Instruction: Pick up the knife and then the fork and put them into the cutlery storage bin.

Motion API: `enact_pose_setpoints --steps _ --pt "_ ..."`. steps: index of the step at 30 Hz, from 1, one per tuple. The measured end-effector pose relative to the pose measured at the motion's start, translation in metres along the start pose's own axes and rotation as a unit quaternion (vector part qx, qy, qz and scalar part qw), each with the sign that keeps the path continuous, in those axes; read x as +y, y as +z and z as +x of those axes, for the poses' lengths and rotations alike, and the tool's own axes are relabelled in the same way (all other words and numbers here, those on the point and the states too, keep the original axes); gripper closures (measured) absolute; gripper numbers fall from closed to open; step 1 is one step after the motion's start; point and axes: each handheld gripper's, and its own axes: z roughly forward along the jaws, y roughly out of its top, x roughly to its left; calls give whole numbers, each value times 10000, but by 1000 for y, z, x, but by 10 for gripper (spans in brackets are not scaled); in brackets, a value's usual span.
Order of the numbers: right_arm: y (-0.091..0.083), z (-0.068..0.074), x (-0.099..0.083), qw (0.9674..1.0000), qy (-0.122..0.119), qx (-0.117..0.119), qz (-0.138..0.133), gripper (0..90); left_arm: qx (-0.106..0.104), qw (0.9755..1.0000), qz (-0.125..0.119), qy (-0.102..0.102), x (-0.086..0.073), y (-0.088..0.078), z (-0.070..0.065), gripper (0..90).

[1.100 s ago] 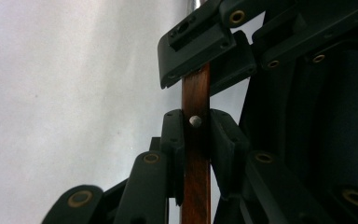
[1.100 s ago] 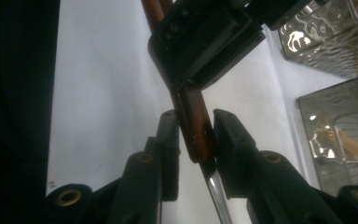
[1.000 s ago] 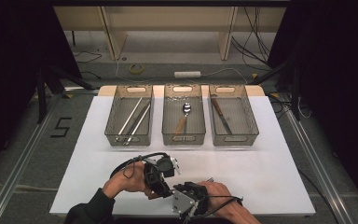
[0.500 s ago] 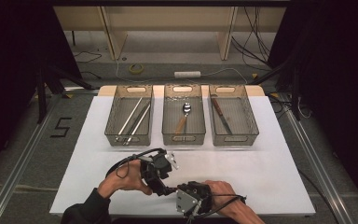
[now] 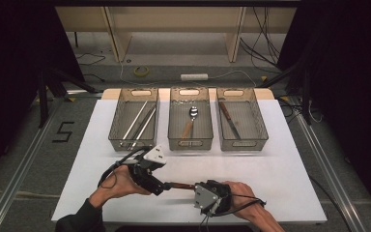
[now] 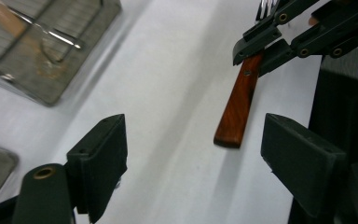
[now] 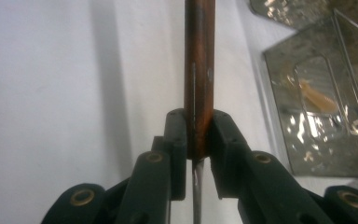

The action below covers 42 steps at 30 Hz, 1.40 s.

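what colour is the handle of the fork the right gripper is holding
Reddish-brown wood; the fork handle shows it best in the left gripper view.

Three wire baskets stand in a row on one white desk (image 5: 280, 183): a left basket (image 5: 117, 116), a middle basket (image 5: 174, 113) and a right basket (image 5: 258, 121). The left basket holds two metal tongs (image 5: 140, 123), possibly more; the count is uncertain. The middle basket holds one wooden-handled spoon (image 5: 190, 121). The right basket holds one wooden-handled knife (image 5: 229, 118). One wooden-handled fork (image 5: 179, 185) lies between two grippers, the left gripper (image 5: 158, 186) and the right gripper (image 5: 193, 187).
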Motion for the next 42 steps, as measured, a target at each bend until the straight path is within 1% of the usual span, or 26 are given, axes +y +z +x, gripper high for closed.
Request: enact_pose_setpoints --steps 2,3,5,6,8,9,11,12,13,16,17,18,19,20,22,24,26,27,30,31,32,35,37,38,40,42 --pt "0 -4 -4 9998 173 -31 -8 787 72 9998 -198 -48 -6 -3 2 216" --pt "-1 -6 -6 9997 236 -78 -13 787 151 9995 -274 -54 -9 -5 3 211" --pt "-2 -10 -9 9992 383 -111 -7 787 248 9985 -451 -169 -15 -7 4 206" --pt "-3 -11 -10 9988 480 -79 17 787 316 9975 -582 -227 -18 -8 4 204" --pt "-4 -16 -14 9982 593 -94 3 787 379 9958 -758 -340 -24 -10 5 200" --pt "-4 -18 -15 9979 638 -114 -3 787 420 9952 -796 -379 -27 -11 6 198" --pt "-5 -21 -18 9958 902 -139 -51 786 561 9930 -923 -479 -33 -12 6 197" --pt "-5 -23 -20 9953 953 -149 -93 786 609 9919 -990 -516 -37 -12 6 195" --pt "-6 -26 -22 9945 1031 -142 -112 786 650 9914 -1008 -521 -39 -13 6 193" --pt "-7 -30 -25 9930 1170 -141 -115 786 789 9887 -1128 -598 -45 -14 7 187" --pt "-7 -32 -26 9919 1254 -144 -125 786 822 9879 -1157 -621 -47 -15 7 187" --pt "-8 -33 -27 9917 1271 -152 -118 786 852 9868 -1200 -676 -49 -16 7 187" --pt "-8 -35 -28 9906 1354 -161 -118 786 874 9865 -1207 -683 -50 -17 8 188" --pt "-9 -36 -30 9904 1371 -156 -128 786 920 9853 -1247 -720 -53 -18 8 187" --pt "-10 -39 -32 9882 1514 -162 -139 786 979 9839 -1290 -759 -56 -19 9 187" --pt "-10 -42 -35 9865 1623 -172 -147 786 1017 9818 -1367 -841 -60 -20 8 187" --pt "-11 -45 -37 9851 1705 -183 -136 786 1083 9803 -1411 -864 -63 -22 8 188" --pt "-12 -46 -39 9835 1793 -194 -135 786 1095 9798 -1423 -877 -64 -22 8 187" --pt "-14 -50 -42 9807 1938 -199 -143 786 1110 9775 -1509 -969 -67 -24 8 187" --pt "-14 -51 -43 9804 1955 -201 -139 786 1126 9776 -1499 -961 -67 -25 8 187" --pt "-15 -51 -43 9793 2007 -199 -149 786 1130 9775 -1502 -959 -68 -25 8 186" --pt "-16 -55 -46 9772 2107 -186 -187 786 1176 9757 -1552 -1004 -70 -26 7 182" --pt "-17 -57 -47 9751 2202 -187 -198 786 1198 9748 -1573 -1029 -71 -26 7 181" --pt "-17 -57 -48 9746 2222 -186 -207 786 1209 9748 -1565 -1028 -71 -27 8 181" --pt "-18 -60 -49 9726 2307 -191 -201 786 1239 9738 -1595 -1042 -72 -28 8 181" --pt "-18 -62 -51 9708 2382 -190 -205 786 1232 9734 -1608 -1071 -73 -29 8 181"
